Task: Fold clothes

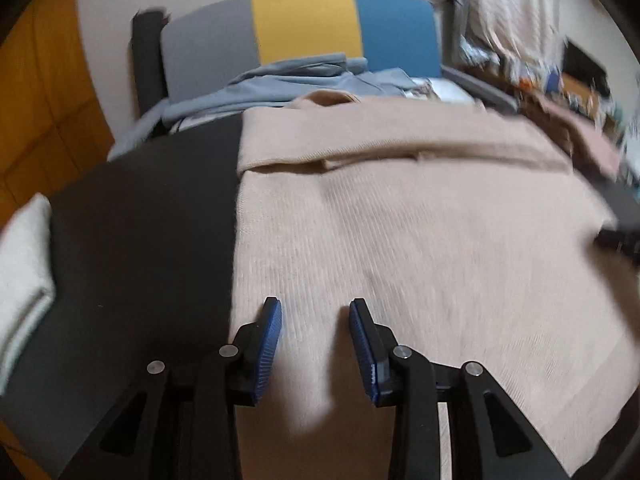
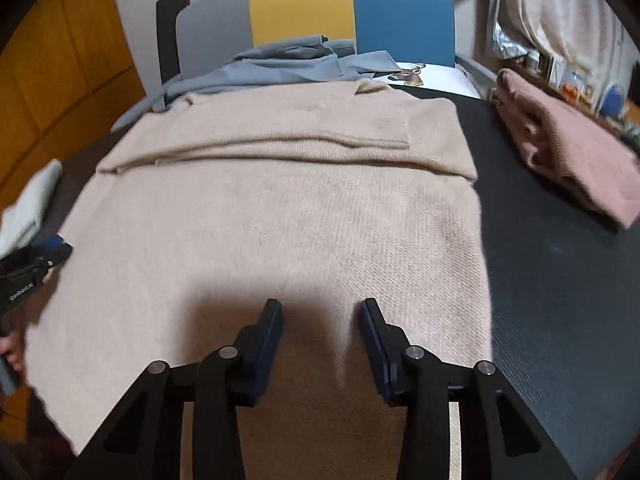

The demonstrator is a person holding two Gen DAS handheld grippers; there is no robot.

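A beige knit sweater (image 2: 280,220) lies flat, sleeves already folded across; the body fold remains. Left gripper (image 1: 314,308) and right gripper (image 2: 320,308) hover, fingers apart, empty.

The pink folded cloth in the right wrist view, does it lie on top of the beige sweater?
No, the pink folded cloth lies on the dark table, apart from the beige sweater.

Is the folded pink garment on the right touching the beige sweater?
Apart. The right wrist view shows a strip of dark table between the beige sweater and the pink garment along the sweater's whole right edge.
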